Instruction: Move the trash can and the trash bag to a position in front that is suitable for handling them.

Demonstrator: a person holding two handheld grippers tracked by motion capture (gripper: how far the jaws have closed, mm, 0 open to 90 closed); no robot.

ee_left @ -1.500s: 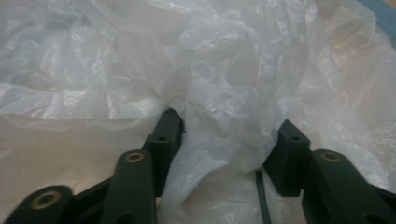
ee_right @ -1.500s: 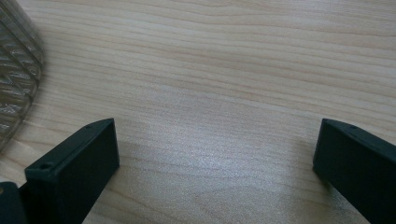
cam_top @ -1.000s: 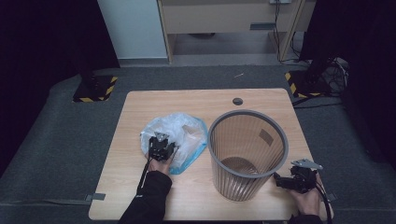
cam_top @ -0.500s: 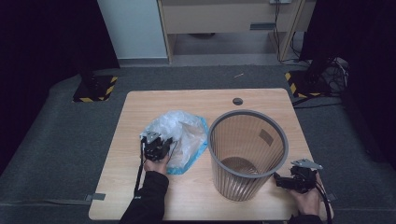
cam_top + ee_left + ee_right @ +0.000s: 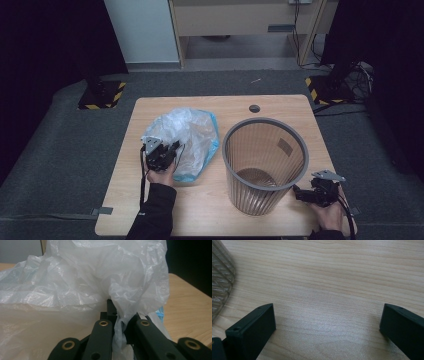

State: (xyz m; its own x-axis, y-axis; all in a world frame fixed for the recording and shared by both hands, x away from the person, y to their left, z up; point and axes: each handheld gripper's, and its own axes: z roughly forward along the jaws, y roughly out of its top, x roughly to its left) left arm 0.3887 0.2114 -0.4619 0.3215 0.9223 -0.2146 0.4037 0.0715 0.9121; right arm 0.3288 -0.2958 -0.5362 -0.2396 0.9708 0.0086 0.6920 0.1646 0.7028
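bag: a thin, crinkled plastic bag [image 5: 187, 137], clear-white with a blue part showing at its edge, bunched up on the left half of the table [image 5: 210, 215], nearer the left edge than the middle.
bag up close: in the left gripper view the film [image 5: 100, 285] billows in front of the jaws, with one fold pulled down between them.
left gripper: the left gripper [image 5: 161, 154] sits at the bag's near-left side, clenched on a pinch of the plastic; the fold is trapped tight between the two black jaws.
bin: a grey ribbed bin [image 5: 264, 162] stands upright on the right half of the table, just beside the bag; inside i can see its bare bottom and a small pale patch on the inner wall.
right gripper: the right gripper [image 5: 320, 190] rests near the front right corner of the table, just beside the bin's foot, jaws spread wide with nothing between them but bare wood [image 5: 324, 297].
done so far: as i judge it, the bag has been gripped and that is all; it is still a crumpled heap outside the bin.
left to do: it looks to me like the bag has to be lifted, opened and fitted into the bin, probably with the free gripper helping.
writing: none i can read; the patch in the bin is too small to make out.
other: a small dark round cap [image 5: 254, 108] is set in the table near the far edge.
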